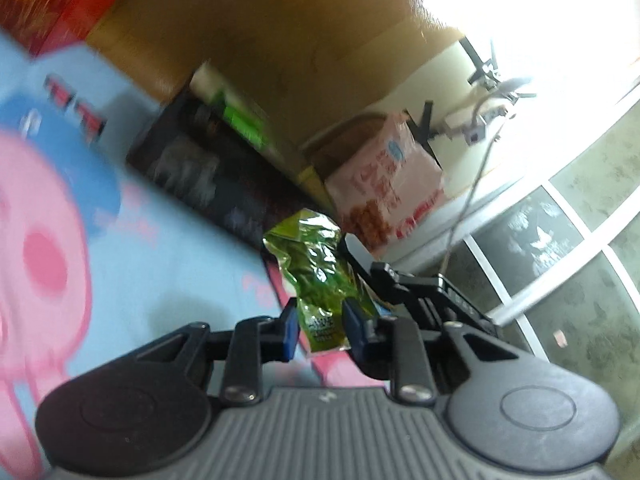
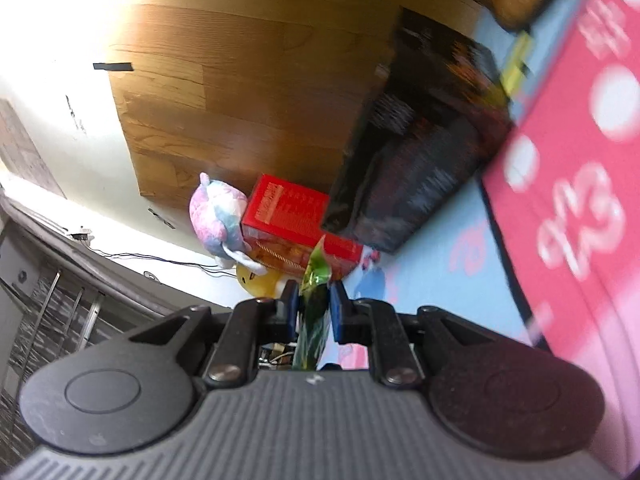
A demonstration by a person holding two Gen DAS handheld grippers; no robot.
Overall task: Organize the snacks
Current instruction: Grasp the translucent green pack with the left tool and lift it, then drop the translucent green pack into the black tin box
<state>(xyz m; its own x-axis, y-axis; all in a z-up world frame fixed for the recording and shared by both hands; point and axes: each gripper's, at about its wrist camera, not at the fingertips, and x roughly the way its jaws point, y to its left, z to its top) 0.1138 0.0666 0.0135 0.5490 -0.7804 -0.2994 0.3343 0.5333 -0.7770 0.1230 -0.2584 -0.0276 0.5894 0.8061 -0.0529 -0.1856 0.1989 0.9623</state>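
Green snack packet (image 1: pixel 320 276) pinched from both sides.
Your left gripper (image 1: pixel 320 326) and right gripper (image 2: pixel 314 312) both have their fingers closed on it, above the blue cartoon mat (image 1: pixel 168 264).

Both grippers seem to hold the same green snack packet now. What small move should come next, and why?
Probably open one gripper. The left gripper and the right gripper are both shut on the green snack packet, above the blue cartoon mat. One grip can then carry it to the other snacks.
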